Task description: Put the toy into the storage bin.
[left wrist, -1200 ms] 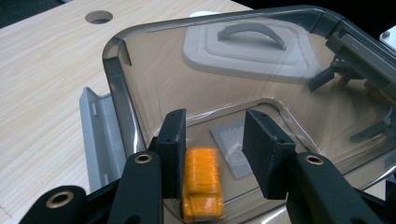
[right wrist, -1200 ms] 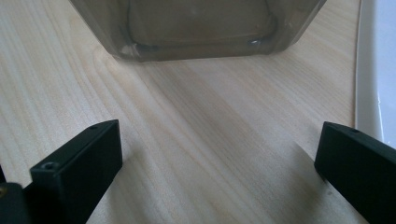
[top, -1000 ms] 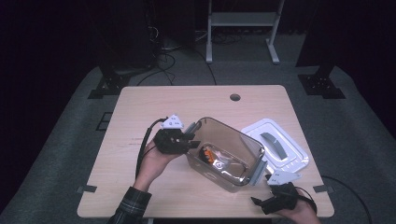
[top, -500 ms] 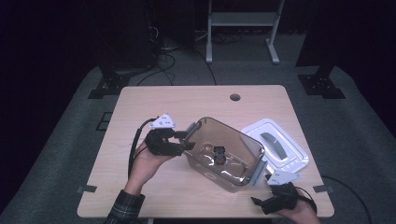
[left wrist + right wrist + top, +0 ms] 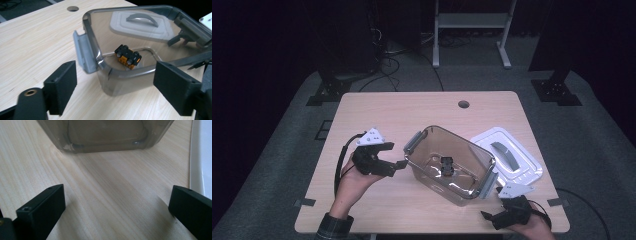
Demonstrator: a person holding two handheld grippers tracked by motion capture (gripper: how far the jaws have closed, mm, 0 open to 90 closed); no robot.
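A smoky clear plastic box [image 5: 462, 136] stands open in the middle of the table. On its floor lies a small orange and black toy car [image 5: 447, 166], also in the left gripper view [image 5: 128, 56]. My left gripper [image 5: 396, 155] hovers just left of the box's grey latch; its jaws have just been opening and nothing is between them. The left gripper view looks past them [image 5: 117, 87] at the box's near corner [image 5: 125, 80]. My right gripper [image 5: 490, 218] rests open by the table's front edge, its jaws [image 5: 117, 207] facing the box's wall [image 5: 105, 135].
The box's white lid [image 5: 507, 157] with a grey handle lies flat on the table right of the box, its edge close to the right gripper [image 5: 200, 157]. A cable hole [image 5: 463, 104] sits near the table's far edge. Bare wood stretches left and behind the box.
My left gripper has drawn back leftward from the box's rim and its jaws have spread apart. The toy car now lies loose on the box's floor. The right gripper has stayed put.
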